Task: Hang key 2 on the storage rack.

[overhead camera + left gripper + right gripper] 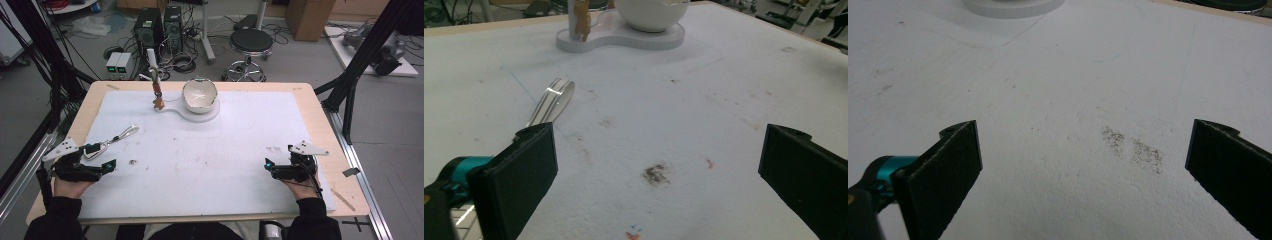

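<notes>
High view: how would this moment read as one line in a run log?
left gripper: open, beside metal tongs | right gripper: open, holds nothing | white bowl: on white stand at far side | table: stained white mat

Left hand-held gripper (pixel 102 159) and right hand-held gripper (pixel 276 161) rest low, well apart, jaws spread wide

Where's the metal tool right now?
In the high view the metal tool lies flat on the white mat, at the left, just ahead of the left gripper and nearer than the bowl stand.
</notes>
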